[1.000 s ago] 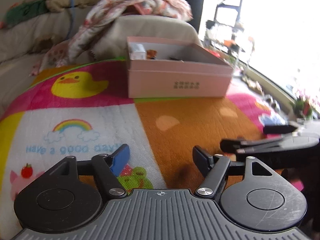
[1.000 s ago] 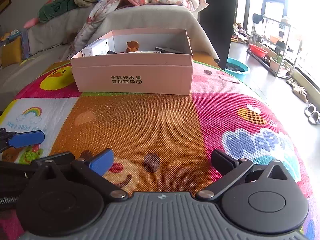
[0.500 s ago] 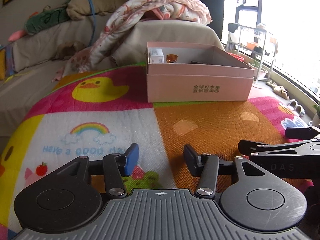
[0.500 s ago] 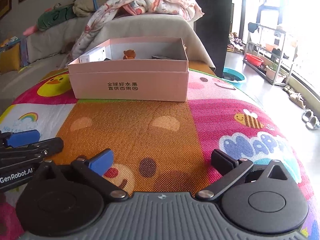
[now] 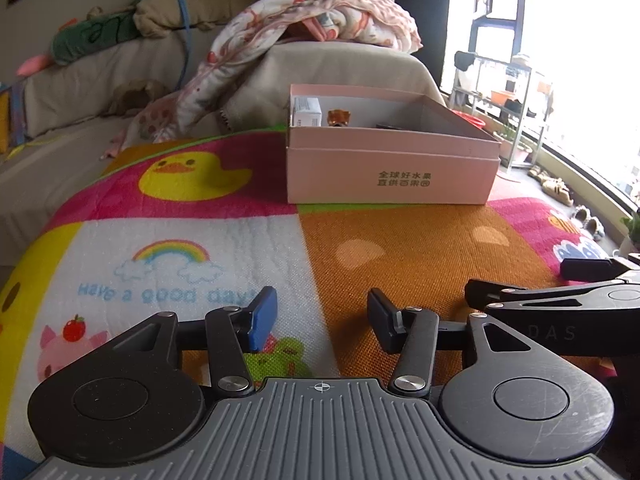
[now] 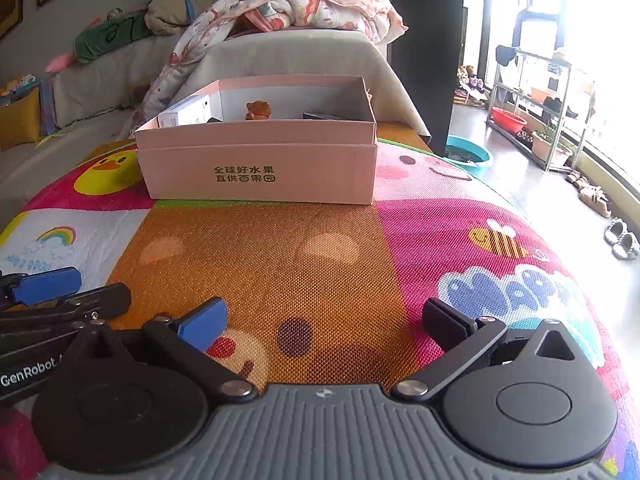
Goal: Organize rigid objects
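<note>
An open pink cardboard box (image 5: 392, 172) stands on the colourful play mat (image 5: 400, 240); it also shows in the right wrist view (image 6: 260, 172). Inside it are a white carton (image 5: 306, 110), a small brown bear figure (image 5: 339, 117) and a dark flat object (image 5: 390, 125). The carton (image 6: 186, 112) and bear (image 6: 259, 110) show in the right wrist view too. My left gripper (image 5: 322, 320) is open and empty, low over the mat, well short of the box. My right gripper (image 6: 324, 322) is open and empty beside it, to its right.
A beige sofa (image 5: 100, 80) with a floral blanket (image 5: 312, 24) and soft toys stands behind the mat. A metal rack (image 6: 536, 112), a teal basin (image 6: 468, 154) and shoes (image 6: 620, 236) are on the floor to the right, by the bright window.
Both grippers have drawn back a little from the box and levelled out. The left gripper's fingers have come somewhat closer together. Nothing was picked up or let go.
</note>
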{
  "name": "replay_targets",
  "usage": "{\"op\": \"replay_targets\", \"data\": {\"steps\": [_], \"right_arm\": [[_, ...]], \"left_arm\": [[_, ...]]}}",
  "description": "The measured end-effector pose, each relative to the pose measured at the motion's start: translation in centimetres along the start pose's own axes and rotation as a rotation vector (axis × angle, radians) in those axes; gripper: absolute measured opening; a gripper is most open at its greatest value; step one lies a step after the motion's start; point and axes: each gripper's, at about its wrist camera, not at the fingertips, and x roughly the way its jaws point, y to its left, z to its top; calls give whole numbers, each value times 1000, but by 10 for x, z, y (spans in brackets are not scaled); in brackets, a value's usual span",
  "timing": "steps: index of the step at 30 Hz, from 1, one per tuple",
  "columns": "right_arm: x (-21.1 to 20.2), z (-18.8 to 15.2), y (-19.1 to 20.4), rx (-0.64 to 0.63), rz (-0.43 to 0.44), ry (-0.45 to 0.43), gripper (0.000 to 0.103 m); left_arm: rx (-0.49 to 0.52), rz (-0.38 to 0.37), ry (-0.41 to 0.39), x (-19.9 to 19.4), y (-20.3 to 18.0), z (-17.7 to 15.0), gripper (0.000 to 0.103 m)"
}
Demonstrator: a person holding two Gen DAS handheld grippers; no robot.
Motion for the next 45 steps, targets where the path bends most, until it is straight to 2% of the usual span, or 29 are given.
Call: {"op": "replay_targets", "data": {"steps": [45], "right_arm": [[1, -1, 1, -4, -4, 0, 103]], "left_arm": [[-4, -3, -1, 1, 0, 0, 56]]}}
